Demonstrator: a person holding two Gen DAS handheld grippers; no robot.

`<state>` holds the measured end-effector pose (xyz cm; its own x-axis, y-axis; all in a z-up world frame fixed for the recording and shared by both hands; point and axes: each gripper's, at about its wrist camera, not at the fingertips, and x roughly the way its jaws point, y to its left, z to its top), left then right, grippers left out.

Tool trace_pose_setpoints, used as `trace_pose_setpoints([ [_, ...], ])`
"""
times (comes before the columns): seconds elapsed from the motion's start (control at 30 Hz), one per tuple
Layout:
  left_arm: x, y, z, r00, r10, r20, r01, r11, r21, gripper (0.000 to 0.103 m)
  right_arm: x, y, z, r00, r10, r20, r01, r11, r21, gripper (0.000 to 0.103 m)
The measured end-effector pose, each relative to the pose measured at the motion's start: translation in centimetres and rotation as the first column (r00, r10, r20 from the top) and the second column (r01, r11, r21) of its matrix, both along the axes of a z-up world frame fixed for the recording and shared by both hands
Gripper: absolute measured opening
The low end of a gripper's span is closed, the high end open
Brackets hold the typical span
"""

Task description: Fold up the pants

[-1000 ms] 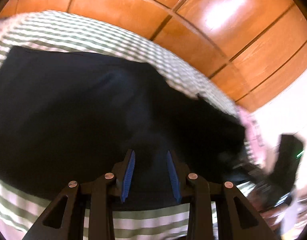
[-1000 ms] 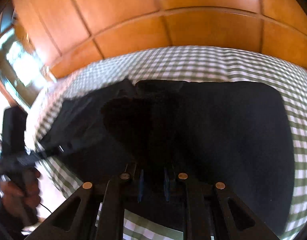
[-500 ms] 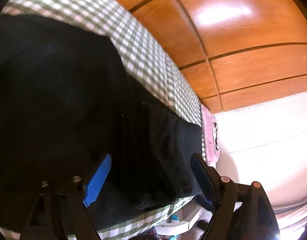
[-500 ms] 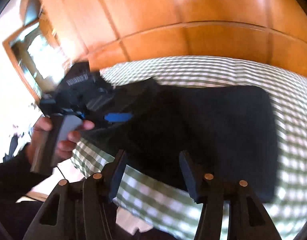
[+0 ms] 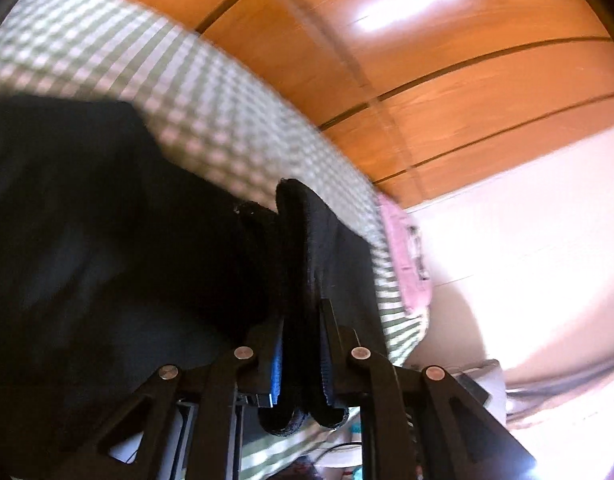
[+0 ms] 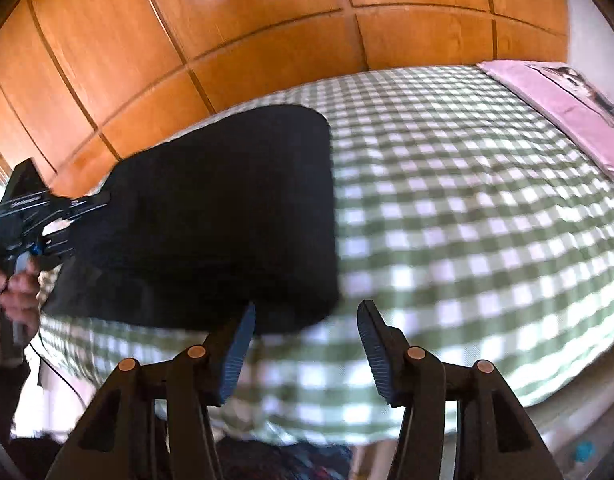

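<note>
Left wrist view: left gripper point(image 5: 301, 354) closing on the soft, limp black pants point(image 5: 107, 240)' thick edge; right gripper point(image 6: 303, 346) apart, empty.

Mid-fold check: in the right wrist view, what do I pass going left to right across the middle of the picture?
Hand holding the left tongs, closing on the pants' edge → black pants → bare green checked bedspread → pink pillow at the far right.
</note>
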<state>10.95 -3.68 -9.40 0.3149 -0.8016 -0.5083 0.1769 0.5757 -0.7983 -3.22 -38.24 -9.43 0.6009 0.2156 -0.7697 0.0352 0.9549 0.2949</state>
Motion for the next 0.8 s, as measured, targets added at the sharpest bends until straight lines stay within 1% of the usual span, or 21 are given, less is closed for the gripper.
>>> trace_pose_setpoints([
  [0.03, -0.2, 0.2, 0.7, 1.000, -0.004, 0.027, 0.004, 1.000, -0.011, 0.014, 0.5, 0.3, 0.0, 1.000, -0.008, 0.006, 0.008, 1.000, -0.010, 0.054],
  [0.1, -0.5, 0.7, 1.2, 0.998, 0.001, 0.062, -0.001, 1.000, 0.012, 0.014, 1.2, 0.6, 0.1, 0.998, -0.051, 0.027, 0.052, 0.998, -0.046, 0.053],
  [0.13, -0.6, 0.8, 1.0, 0.998, 0.003, 0.068, -0.006, 0.999, 0.051, 0.014, 1.3, 0.2, 0.1, 0.996, -0.083, 0.037, 0.084, 0.996, -0.031, 0.047],
  [0.17, -0.7, 0.9, 0.5, 0.998, 0.002, 0.063, -0.008, 0.996, 0.088, 0.014, 1.6, -0.4, -0.3, 0.993, -0.117, 0.024, 0.116, 0.993, 0.009, 0.043],
  [0.2, -0.7, 0.8, -0.7, 0.999, -0.003, 0.041, -0.003, 0.989, 0.146, 0.014, 1.8, -0.9, -0.8, 0.991, -0.136, -0.003, 0.136, 0.991, 0.015, 0.043],
  [0.23, -0.7, 0.4, -2.0, 1.000, -0.009, 0.012, 0.006, 0.979, 0.201, 0.014, 2.1, -0.9, -1.7, 0.989, -0.144, -0.042, 0.144, 0.990, -0.007, 0.043],
  [0.27, -0.8, 0.1, -3.5, 1.000, -0.015, -0.020, 0.019, 0.965, 0.260, 0.013, 2.1, -0.8, -2.2, 0.989, -0.142, -0.050, 0.141, 0.990, -0.028, 0.042],
  [0.3, -1.4, -0.1, -4.5, 0.999, -0.013, -0.034, 0.022, 0.954, 0.299, 0.014, 1.9, -0.7, -2.2, 0.990, -0.133, -0.040, 0.131, 0.991, -0.036, 0.042],
  [0.37, -2.0, 0.3, -4.8, 1.000, 0.005, -0.008, -0.003, 0.960, 0.279, 0.014, 2.0, -0.7, -1.8, 0.993, -0.096, -0.068, 0.095, 0.995, -0.030, 0.044],
  [0.43, -2.3, 0.4, -4.2, 1.000, 0.008, 0.000, -0.007, 0.962, 0.272, 0.014, 2.1, -1.3, -1.4, 0.993, -0.055, -0.107, 0.054, 0.998, -0.013, 0.049],
  [0.47, -2.6, 0.6, -3.9, 1.000, 0.002, 0.011, -0.005, 0.960, 0.281, 0.014, 2.0, -1.8, -0.9, 0.991, -0.025, -0.134, 0.024, 1.000, -0.010, 0.050],
  [0.5, -3.1, 1.2, -3.7, 1.000, -0.005, 0.022, -0.002, 0.957, 0.292, 0.014, 1.8, -2.2, -0.1, 0.990, -0.012, -0.141, 0.007, 0.999, -0.034, 0.050],
  [0.57, -3.6, 0.8, -3.2, 0.997, -0.024, 0.070, -0.001, 0.942, 0.335, 0.014, 1.5, -3.0, 1.5, 0.992, -0.015, -0.126, 0.005, 0.997, -0.079, 0.050],
  [0.6, -3.9, 0.5, -2.9, 0.995, -0.032, 0.089, -0.002, 0.935, 0.355, 0.014, 1.5, -3.4, 2.4, 0.994, -0.022, -0.108, 0.013, 0.996, -0.085, 0.051],
  [0.67, -4.6, 0.1, -2.2, 0.990, -0.045, 0.133, -0.012, 0.917, 0.399, 0.014, 2.2, -3.8, 4.6, 0.999, -0.023, -0.041, 0.020, 0.997, -0.069, 0.053],
  [0.73, -5.2, 0.2, -1.4, 0.984, -0.047, 0.170, -0.032, 0.900, 0.434, 0.014, 4.3, -2.7, 5.7, 1.000, -0.009, 0.007, 0.009, 0.998, -0.061, 0.055],
  [0.8, -5.6, 0.1, -1.1, 0.981, -0.044, 0.190, -0.049, 0.888, 0.457, 0.014, 7.3, -0.6, 5.6, 0.999, 0.033, 0.031, -0.032, 0.999, -0.040, 0.055],
])
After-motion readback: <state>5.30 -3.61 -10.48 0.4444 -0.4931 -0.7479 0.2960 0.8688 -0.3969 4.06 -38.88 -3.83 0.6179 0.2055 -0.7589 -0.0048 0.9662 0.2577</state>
